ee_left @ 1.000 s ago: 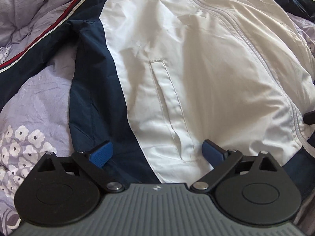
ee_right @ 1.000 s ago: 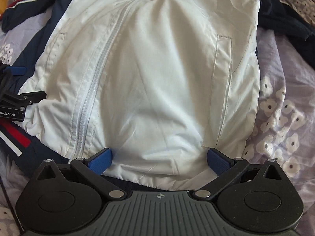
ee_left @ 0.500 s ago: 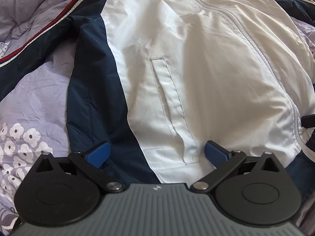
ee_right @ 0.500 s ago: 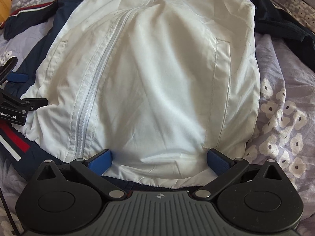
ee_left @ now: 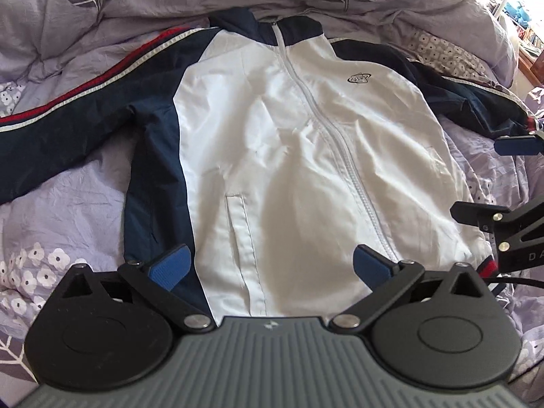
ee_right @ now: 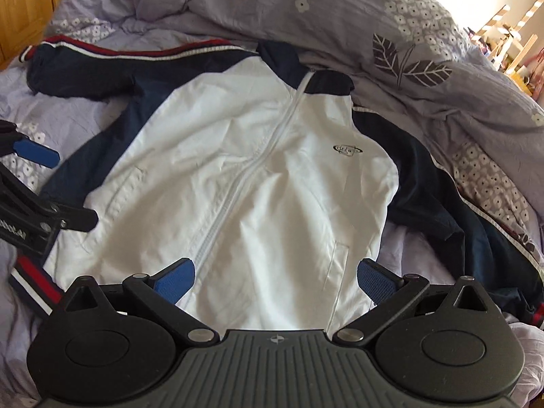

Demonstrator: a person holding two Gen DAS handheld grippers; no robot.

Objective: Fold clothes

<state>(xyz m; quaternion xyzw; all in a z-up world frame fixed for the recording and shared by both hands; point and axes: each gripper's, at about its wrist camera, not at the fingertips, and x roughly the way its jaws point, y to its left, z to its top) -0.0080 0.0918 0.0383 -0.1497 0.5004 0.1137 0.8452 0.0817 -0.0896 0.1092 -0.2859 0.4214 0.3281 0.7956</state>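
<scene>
A white and navy zip jacket (ee_left: pixel 278 156) lies front up and spread flat on a bed, collar far from me, seen too in the right wrist view (ee_right: pixel 258 176). Its navy sleeves with red and white stripes (ee_left: pixel 68 112) stretch out to both sides. My left gripper (ee_left: pixel 270 267) hovers open above the jacket's hem near the left pocket, holding nothing. My right gripper (ee_right: pixel 277 277) hovers open above the hem by the zip and right pocket, also with nothing between its blue pads (ee_right: pixel 175 278). Each gripper shows at the edge of the other's view.
The lilac bedsheet with white flowers (ee_left: pixel 68 210) lies under the jacket. A bunched duvet with leaf print (ee_right: pixel 391 34) rises behind the collar. A wooden panel (ee_right: pixel 27 6) stands at the far left in the right wrist view.
Both grippers have pulled back and up from the jacket's hem, so the whole jacket with collar and sleeves now shows. Both stayed open.
</scene>
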